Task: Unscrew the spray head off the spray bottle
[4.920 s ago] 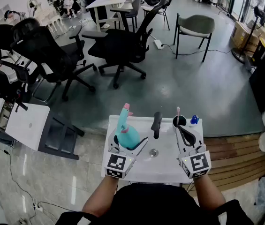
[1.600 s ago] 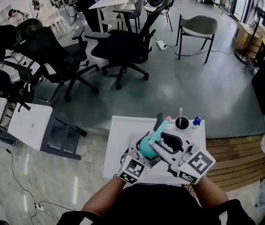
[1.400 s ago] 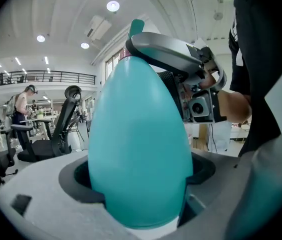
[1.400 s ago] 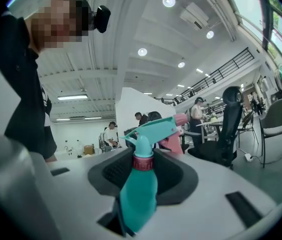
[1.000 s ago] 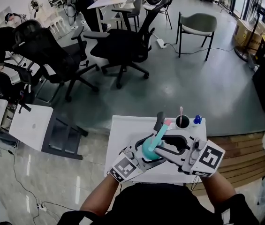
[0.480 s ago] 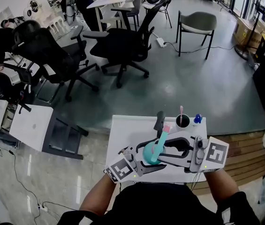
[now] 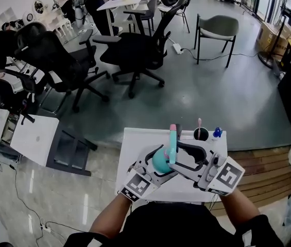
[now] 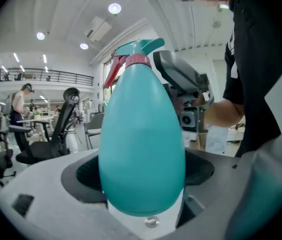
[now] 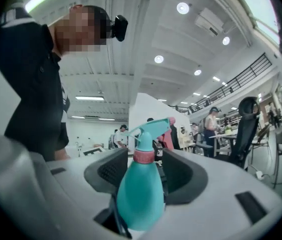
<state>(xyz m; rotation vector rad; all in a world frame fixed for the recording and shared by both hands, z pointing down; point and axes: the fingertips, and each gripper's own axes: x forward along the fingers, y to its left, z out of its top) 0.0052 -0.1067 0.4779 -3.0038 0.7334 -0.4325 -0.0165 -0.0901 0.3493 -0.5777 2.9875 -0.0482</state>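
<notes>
Head view: teal spray bottle (image 7: 160,161) is held up over the white tabletop (image 7: 135,143), between the two grippers. The left gripper (image 7: 155,164) comes in from the lower left and the right gripper (image 7: 181,156) from the right. The spray head (image 7: 172,138) points away from the person. A black cup (image 7: 200,134) with a pink stick in it sits at the table's far edge, well apart from the bottle.

Left gripper view: the jaws are clamped on the bottle's smooth, glossy, egg-shaped plastic body. Dark textured pads (image 8: 88,171) press it on both sides. Above the body is a pink ribbed collar (image 8: 137,60), then the teal nozzle and a red-pink trigger (image 8: 112,71).

Right gripper view: the jaws stand wide and have just been opening. The bottle's neck and pink collar sit between the dark ribbed pads (image 9: 108,171). There is a thin gap on each side, so the pads are not pressing and this gripper grips nothing. The spray head is on the bottle, nozzle pointing right in this view. Both gripper bodies are matte grey plastic.
</notes>
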